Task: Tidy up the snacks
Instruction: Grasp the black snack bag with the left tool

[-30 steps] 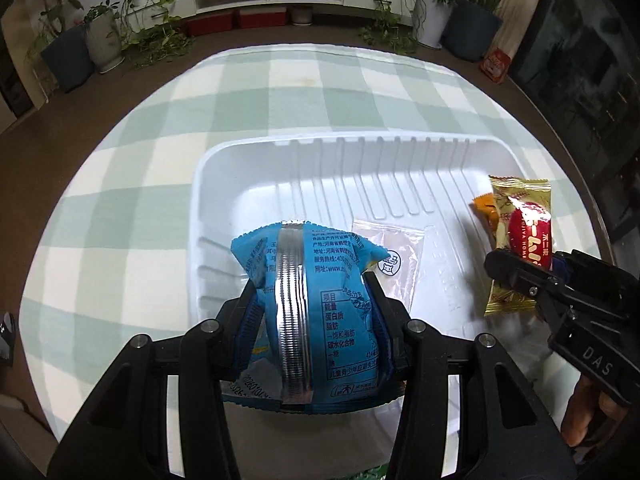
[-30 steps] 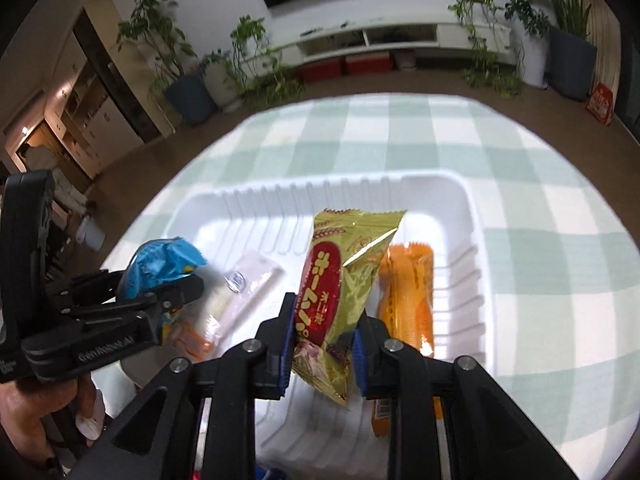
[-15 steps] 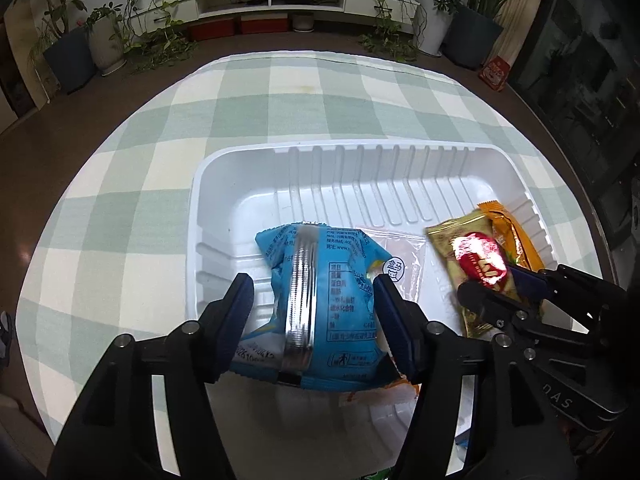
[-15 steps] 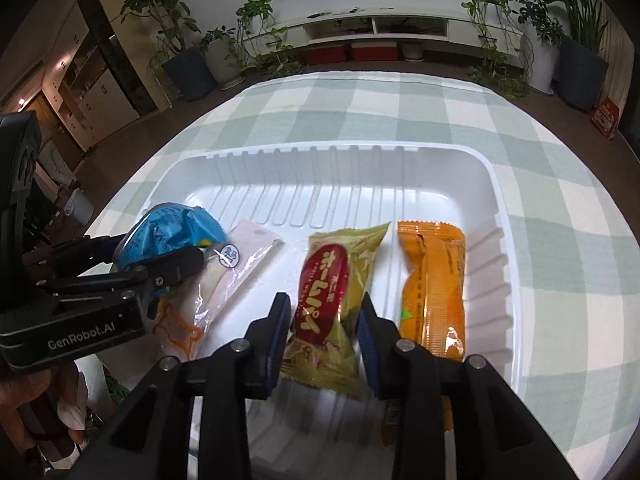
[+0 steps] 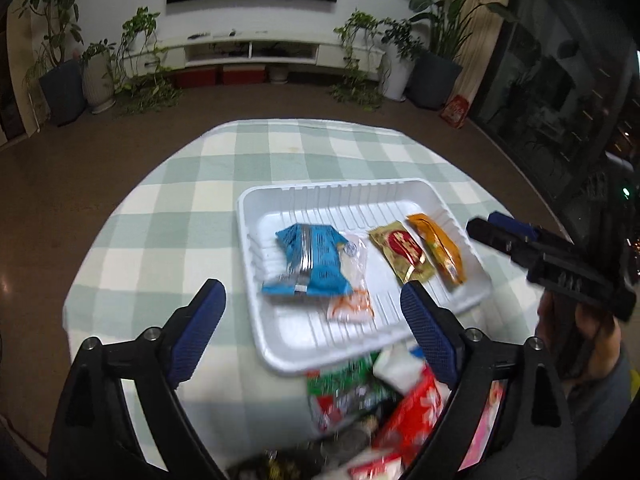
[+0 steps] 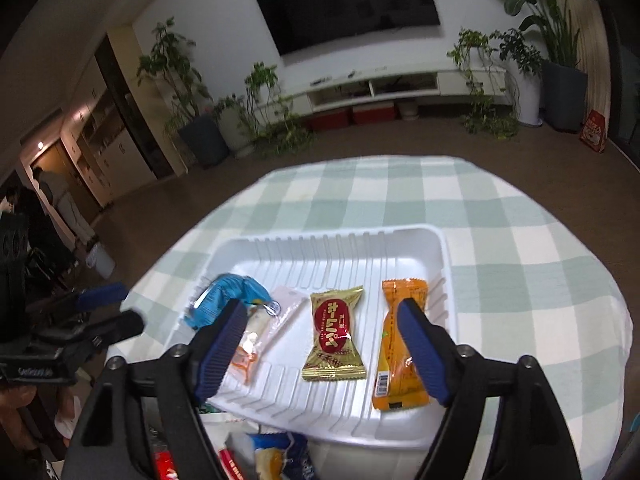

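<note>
**Premises: domestic living room**

A large wall-mounted television [image 6: 347, 0] hangs above a low white media console [image 5: 256, 50] with open shelves. Potted houseplants [image 5: 60, 60] line the wall on both sides. A table under a green-and-cream checked tablecloth [image 5: 168, 216] stands on brown flooring. Built-in cupboards [image 6: 112, 148] flank a lit doorway.

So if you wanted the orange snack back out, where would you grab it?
Probably across the middle of the orange snack packet, coming down from above. It lies flat and long beside the white tray wall, so its narrow width fits between the fingers.
</note>
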